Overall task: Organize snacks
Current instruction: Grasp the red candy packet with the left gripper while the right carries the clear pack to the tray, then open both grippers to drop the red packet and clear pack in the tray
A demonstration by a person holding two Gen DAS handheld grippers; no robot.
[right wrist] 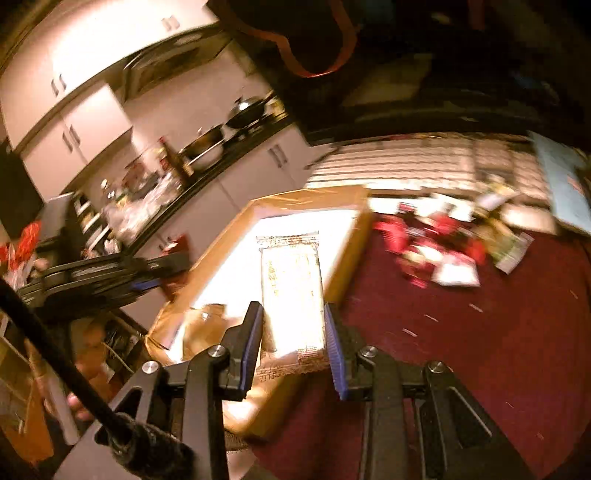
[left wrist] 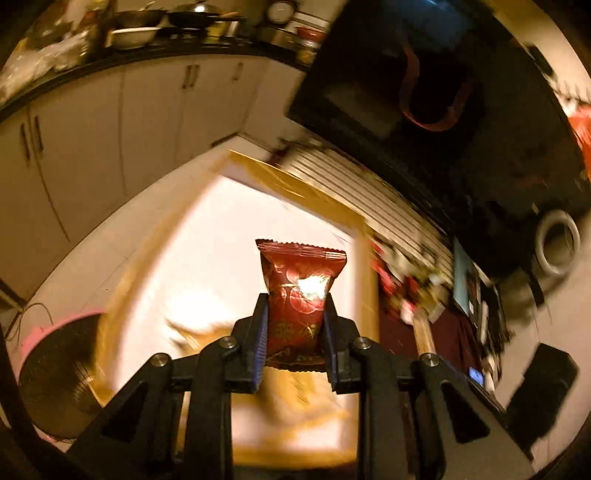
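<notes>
My left gripper (left wrist: 295, 306) is shut on a dark red snack packet (left wrist: 301, 291) with gold print, held upright above an open cardboard box (left wrist: 354, 221) with a bright inside. My right gripper (right wrist: 293, 314) is shut on a pale, silvery snack packet (right wrist: 291, 288), held over the same cardboard box (right wrist: 354, 225). The left gripper (right wrist: 147, 284) shows in the right wrist view at the box's left side. A heap of red and white snack packets (right wrist: 436, 251) lies on the dark red cloth (right wrist: 480, 332) to the right of the box; it also shows in the left wrist view (left wrist: 402, 288).
White kitchen cabinets (left wrist: 147, 122) and a counter with pans and bowls (left wrist: 147, 26) stand behind. A pink-rimmed fan (left wrist: 55, 373) sits at lower left. A dark bag with red handles (left wrist: 432, 92) hangs above. A striped mat (right wrist: 406, 166) lies behind the box.
</notes>
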